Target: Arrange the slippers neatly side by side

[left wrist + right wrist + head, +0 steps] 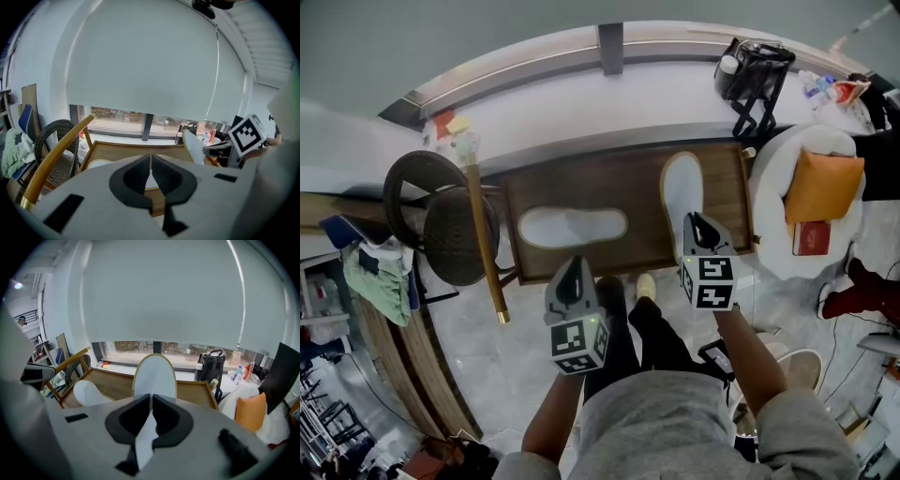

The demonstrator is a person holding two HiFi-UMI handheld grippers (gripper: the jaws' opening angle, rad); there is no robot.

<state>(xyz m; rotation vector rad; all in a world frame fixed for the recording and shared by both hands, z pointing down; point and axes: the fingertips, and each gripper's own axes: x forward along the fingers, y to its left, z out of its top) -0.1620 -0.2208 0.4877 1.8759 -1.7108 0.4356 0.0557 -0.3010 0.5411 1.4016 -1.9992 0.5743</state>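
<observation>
Two white slippers are over a wooden table (637,173). One slipper (572,227) lies flat and sideways on the table's left half; it also shows in the right gripper view (89,392). The other slipper (682,186) is pinched at its heel end by my right gripper (697,223), toe pointing away. In the right gripper view this slipper (154,376) stands up from the shut jaws of the right gripper (151,416), its sole facing the camera. My left gripper (573,274) hovers at the table's near edge, shut on nothing; its left gripper (150,173) jaws meet.
A dark wicker chair (441,220) with a wooden rail (485,246) stands left of the table. A black bag (753,67) sits on the window ledge at the back right. A white seat (773,244) with an orange cushion (823,184) is at the right.
</observation>
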